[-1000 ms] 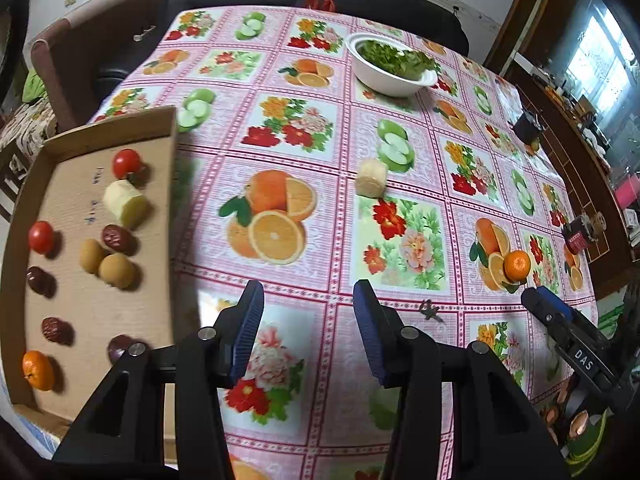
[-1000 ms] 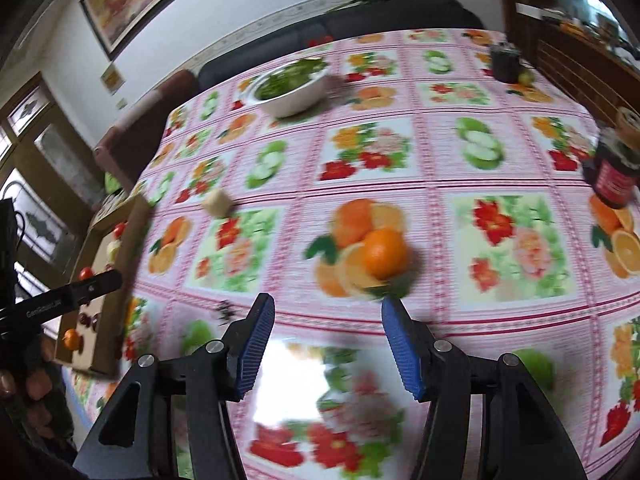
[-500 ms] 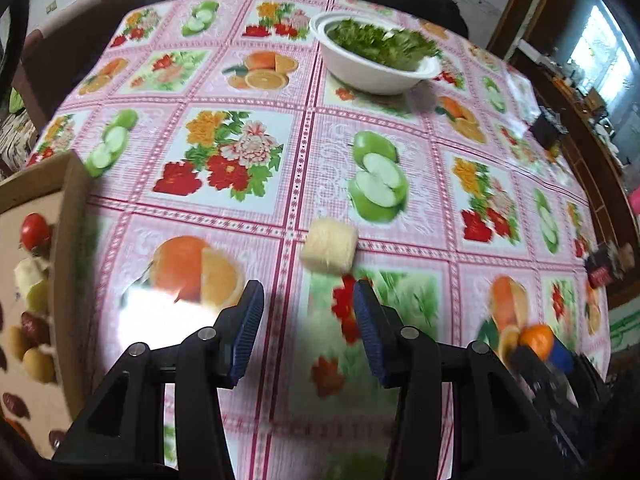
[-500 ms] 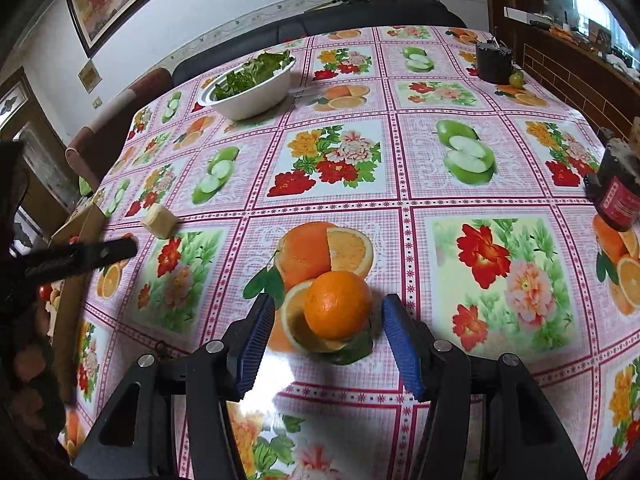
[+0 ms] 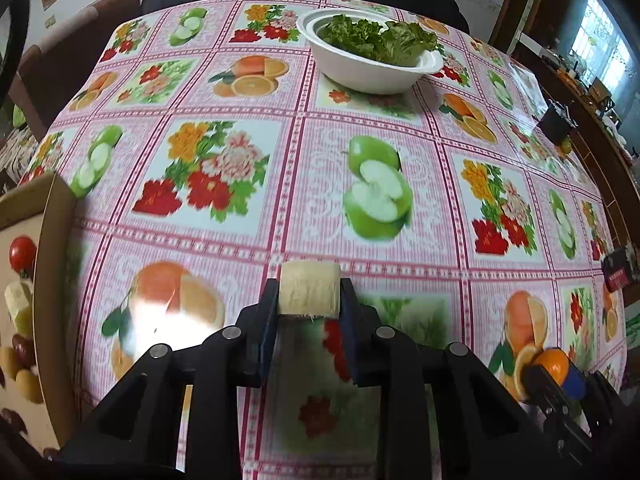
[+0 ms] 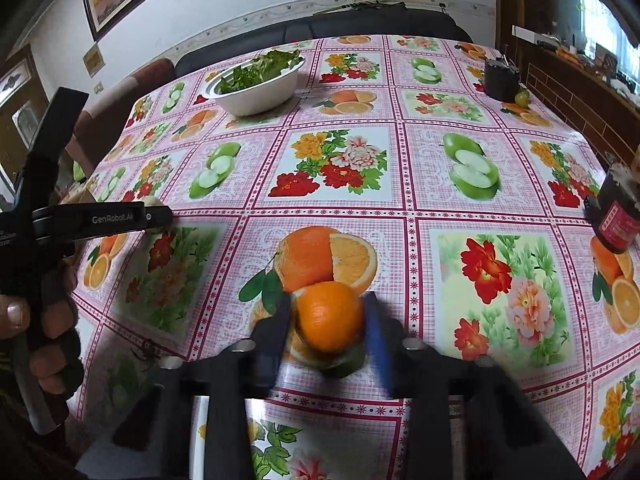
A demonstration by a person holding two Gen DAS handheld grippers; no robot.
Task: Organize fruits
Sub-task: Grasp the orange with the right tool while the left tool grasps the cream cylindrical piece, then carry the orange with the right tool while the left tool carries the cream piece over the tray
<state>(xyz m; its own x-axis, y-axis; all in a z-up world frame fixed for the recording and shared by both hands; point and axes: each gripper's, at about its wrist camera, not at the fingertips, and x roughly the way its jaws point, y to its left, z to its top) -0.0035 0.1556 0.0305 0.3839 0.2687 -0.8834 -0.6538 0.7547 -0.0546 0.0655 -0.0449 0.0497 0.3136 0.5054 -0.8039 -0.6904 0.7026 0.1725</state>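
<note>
On the fruit-print tablecloth (image 5: 240,220), at about 6 o'clock in my left wrist view, I am seeing the left gripper (image 5: 309,300) pinching a pale yellow fruit chunk (image 5: 309,289); both pads are pressing against its sides. Toward 9 o'clock in that view, the cardboard tray (image 5: 52,240) is showing its near wall, with a cherry tomato (image 5: 22,253), another pale chunk (image 5: 18,300) and some brown fruits (image 5: 16,364) lying inside. At 12 o'clock a white bowl (image 5: 372,76) of lettuce is sitting well beyond the gripper. Down at 4 o'clock I am catching a small glimpse of the orange (image 5: 554,362) between the other tool's tips.

My right wrist view is giving that part properly: the right gripper (image 6: 328,320) is closing narrowly around the orange (image 6: 329,316), fingers touching or almost touching its sides. The fingers are blurred, so I cannot tell whether the grip is firm. At 9 o'clock there, the left tool's black arm is reaching across and hiding nearly all of its chunk, and the tray is not visible from here. At 3 o'clock a dark jar (image 6: 618,216) with a red label is standing on the cloth, which the left view barely shows.
</note>
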